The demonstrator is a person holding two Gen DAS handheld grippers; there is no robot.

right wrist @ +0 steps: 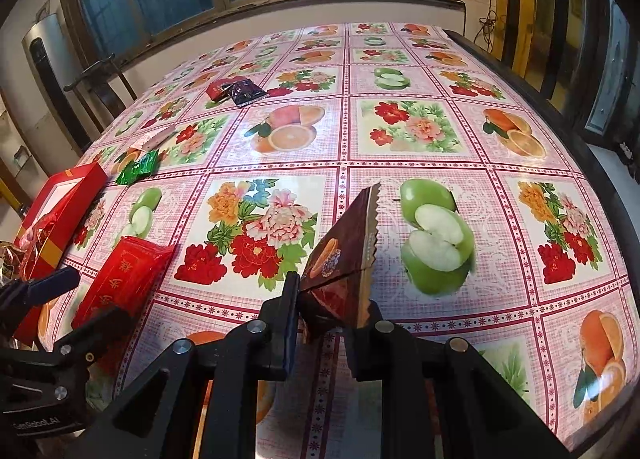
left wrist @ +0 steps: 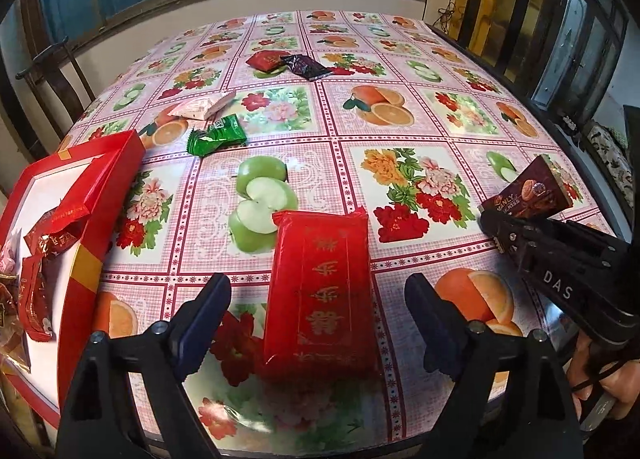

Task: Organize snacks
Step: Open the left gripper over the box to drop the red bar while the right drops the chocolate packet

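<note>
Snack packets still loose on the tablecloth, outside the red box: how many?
5: red packet between the left tongs, green, white, far red and dark purple. Right tongs hold a brown one.

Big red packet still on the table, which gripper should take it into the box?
Left, probably. The left gripper is open with the red packet between its fingers, and the red box is beside it. The right gripper already holds the brown cookie packet.

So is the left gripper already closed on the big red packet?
No, the left gripper is open, its fingers apart on either side of the red packet, which lies flat on the table.
</note>
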